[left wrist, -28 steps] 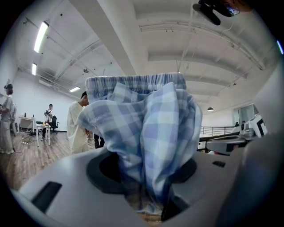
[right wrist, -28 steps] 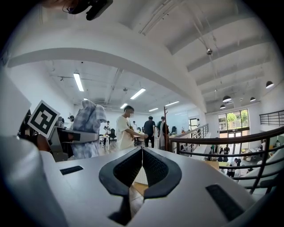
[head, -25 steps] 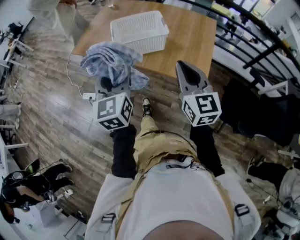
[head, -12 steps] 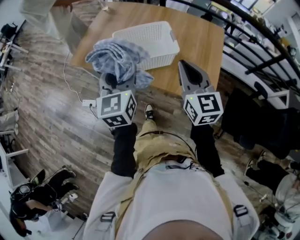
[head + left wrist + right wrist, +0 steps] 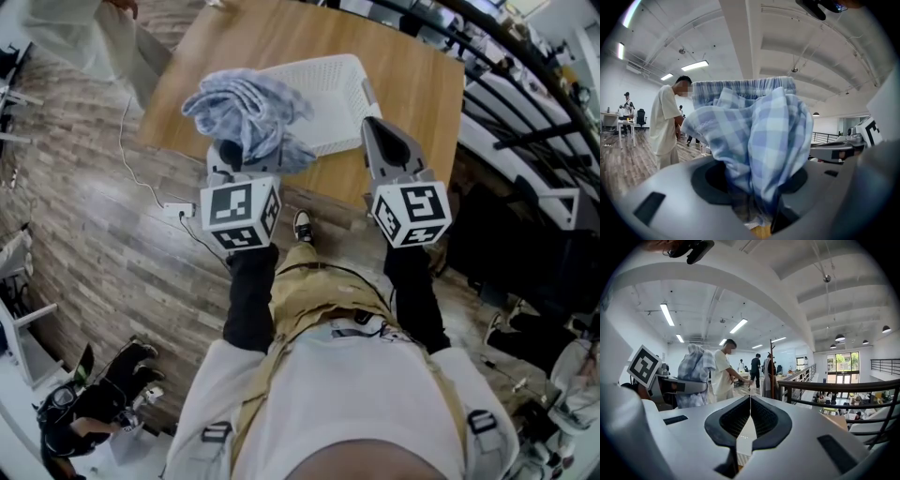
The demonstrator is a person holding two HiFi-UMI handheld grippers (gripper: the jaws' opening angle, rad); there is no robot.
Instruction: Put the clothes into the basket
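In the head view, the left gripper [image 5: 240, 155] held a bunched blue plaid garment [image 5: 246, 111] up over the near left corner of the white basket [image 5: 330, 86], which stood on the wooden table [image 5: 412, 94]. The garment was not yet inside, and the part of the basket that showed held no clothes, so by my reading the drop was left to do. The right gripper [image 5: 377, 129] hovered just right of the basket's near edge, carrying nothing. A person in pale clothes [image 5: 80, 37] stood at the table's far left corner, a cable [image 5: 141, 173] trailed over the floor on the left, and a dark railing [image 5: 525, 66] ran along the right. Nothing lay between garment and basket.

In the left gripper view, the jaws were clamped partway on the plaid cloth [image 5: 754, 136], which bulged up and hid most of the room. The person [image 5: 665, 124] stood far left.

In the right gripper view, the jaws met at their tips with nothing between them. The loaded left gripper [image 5: 682, 386] showed to the left, the railing [image 5: 834, 387] to the right.
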